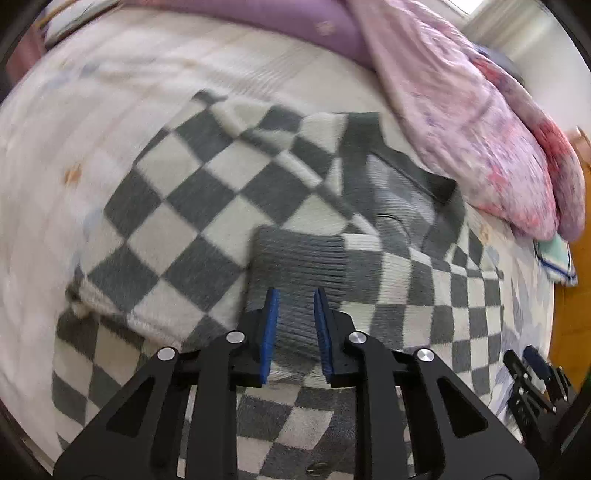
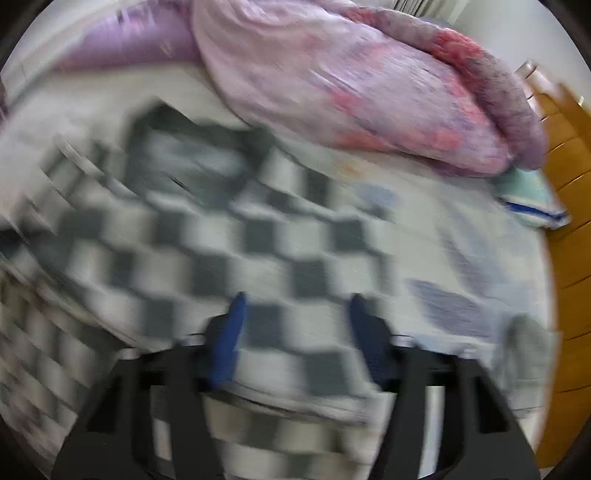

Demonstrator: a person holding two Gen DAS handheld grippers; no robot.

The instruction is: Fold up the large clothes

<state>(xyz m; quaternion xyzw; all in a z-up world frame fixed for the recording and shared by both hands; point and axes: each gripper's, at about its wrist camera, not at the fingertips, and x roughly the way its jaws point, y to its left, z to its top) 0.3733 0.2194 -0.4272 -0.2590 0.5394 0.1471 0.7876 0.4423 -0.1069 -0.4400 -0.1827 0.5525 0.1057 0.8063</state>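
Looking down through the left wrist camera, I see the checkered sweater [image 1: 229, 206] spread across the bed [image 1: 92, 122], grey and off-white squares filling the middle of the view. Its ribbed grey cuff [image 1: 299, 258] lies folded over the body of the garment, just past my left gripper [image 1: 295, 299]. The blue-padded fingers [image 1: 271, 321] stand a narrow gap apart with the ribbed knit lying between them; I cannot tell whether the pads actually pinch the fabric or only straddle it. At two o'clock a pink floral duvet [image 1: 476, 122] is heaped along the far side of the bed, its edge overlapping the sweater's collar area. A purple pillow [image 1: 295, 26] sits at twelve o'clock behind it. At four o'clock, near the rim, I catch a second black gripper over the pale sheet.

The right wrist view is heavily smeared by motion. My right gripper [image 2: 299, 314] points down at the same checkered sweater [image 2: 207, 251], which runs from nine o'clock to the centre. Its fingers [image 2: 229, 339] are apart, wider than the left pair, with a fold of checkered fabric beneath and between them; the blur keeps me from saying if they touch it. The duvet [image 2: 351, 85] fills twelve to two o'clock, and a wooden floor [image 2: 569, 192] shows at three o'clock beyond the bed's edge.
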